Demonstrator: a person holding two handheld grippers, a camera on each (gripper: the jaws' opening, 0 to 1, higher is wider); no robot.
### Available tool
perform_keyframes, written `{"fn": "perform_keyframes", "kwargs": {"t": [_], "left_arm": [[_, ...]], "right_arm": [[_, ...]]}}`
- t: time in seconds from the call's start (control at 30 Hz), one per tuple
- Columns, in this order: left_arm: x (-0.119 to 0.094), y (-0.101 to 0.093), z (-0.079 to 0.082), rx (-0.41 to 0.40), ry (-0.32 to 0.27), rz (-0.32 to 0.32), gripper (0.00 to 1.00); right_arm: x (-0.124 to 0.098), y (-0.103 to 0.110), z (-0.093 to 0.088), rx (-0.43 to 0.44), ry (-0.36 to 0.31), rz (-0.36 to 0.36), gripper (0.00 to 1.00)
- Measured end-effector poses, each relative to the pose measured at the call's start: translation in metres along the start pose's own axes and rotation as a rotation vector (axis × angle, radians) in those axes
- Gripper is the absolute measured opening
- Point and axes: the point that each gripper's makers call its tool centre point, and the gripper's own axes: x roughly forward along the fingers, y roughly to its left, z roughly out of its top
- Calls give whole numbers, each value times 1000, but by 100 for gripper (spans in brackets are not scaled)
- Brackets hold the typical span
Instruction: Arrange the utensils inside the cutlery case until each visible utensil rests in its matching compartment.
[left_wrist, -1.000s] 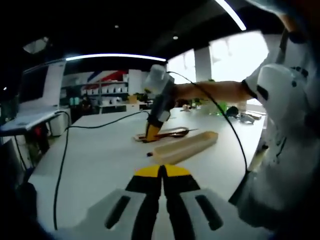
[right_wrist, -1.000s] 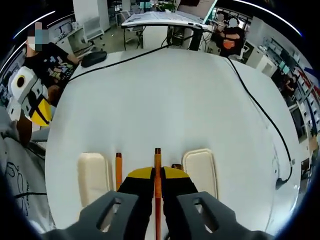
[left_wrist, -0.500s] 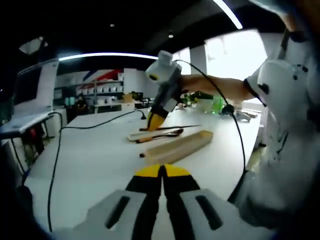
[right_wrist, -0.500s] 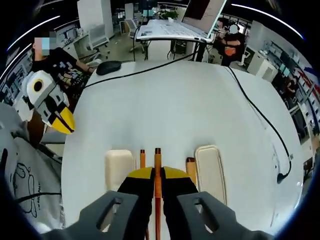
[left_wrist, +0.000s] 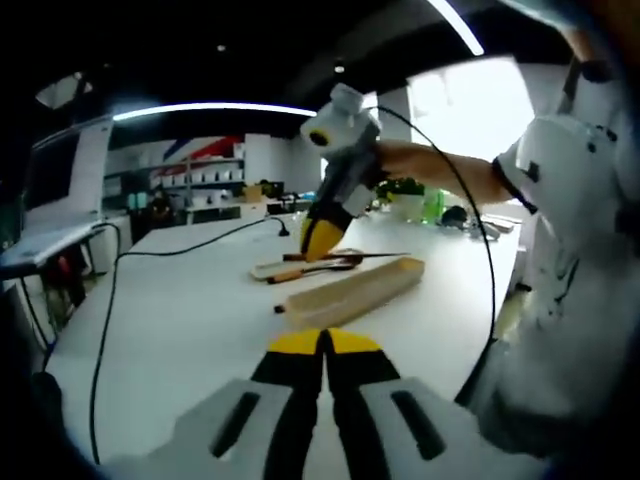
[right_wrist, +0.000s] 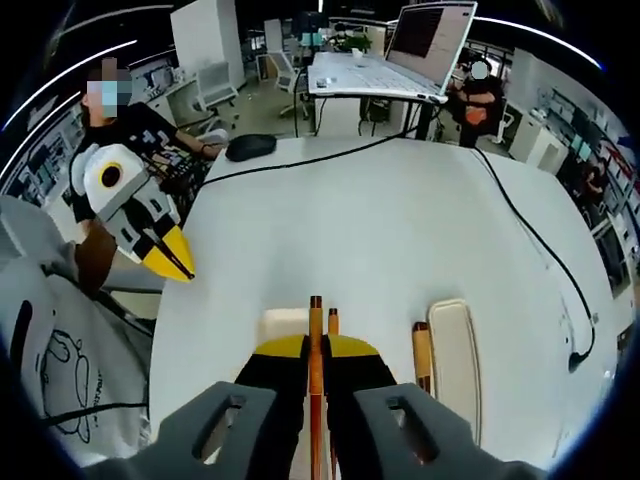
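My right gripper (right_wrist: 315, 346) is shut on a wooden-handled utensil (right_wrist: 315, 318) whose handle sticks forward between the jaws. Below it on the white table lie two cream case parts, one at the right (right_wrist: 456, 362) and one under the jaws (right_wrist: 281, 325), with two more wooden handles (right_wrist: 421, 352) beside them. From the left gripper view, the right gripper (left_wrist: 322, 238) hangs above the long cutlery case (left_wrist: 352, 290), a flat cream part (left_wrist: 270, 267) and loose utensils (left_wrist: 312, 268). My left gripper (left_wrist: 322, 346) is shut on nothing, low over the table's near part; its yellow tip (right_wrist: 172, 256) shows at the left.
A black cable (left_wrist: 105, 320) runs across the white table (right_wrist: 380, 230). At the far edge lie a mouse (right_wrist: 250, 147) and a laptop (right_wrist: 428, 32). One person (right_wrist: 125, 125) sits at the left; another person's sleeve (left_wrist: 570, 220) is close on the right.
The right gripper has risen off the table with the wooden-handled utensil still in its jaws and swung over the case parts. The left gripper stays shut and low.
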Motion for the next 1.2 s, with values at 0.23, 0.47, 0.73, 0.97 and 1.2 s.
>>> {"fn": "perform_keyframes", "kwargs": {"t": [0.23, 0.47, 0.73, 0.97, 1.2], "left_arm": [[-2, 0, -3, -1, 7, 3, 0], [-1, -1, -3, -4, 4, 0, 0], [-1, -2, -4, -4, 8, 3, 0], [-2, -1, -6, -7, 14, 10, 0], [-2, -1, -5, -9, 9, 10, 0]], "right_arm": [[6, 5, -2, -6, -19, 9, 3], [10, 7, -7, -12, -14, 20, 3], [17, 10, -12, -32, 1, 26, 4], [24, 13, -16, -53, 21, 29, 4], [27, 11, -19, -62, 29, 21, 4]]}}
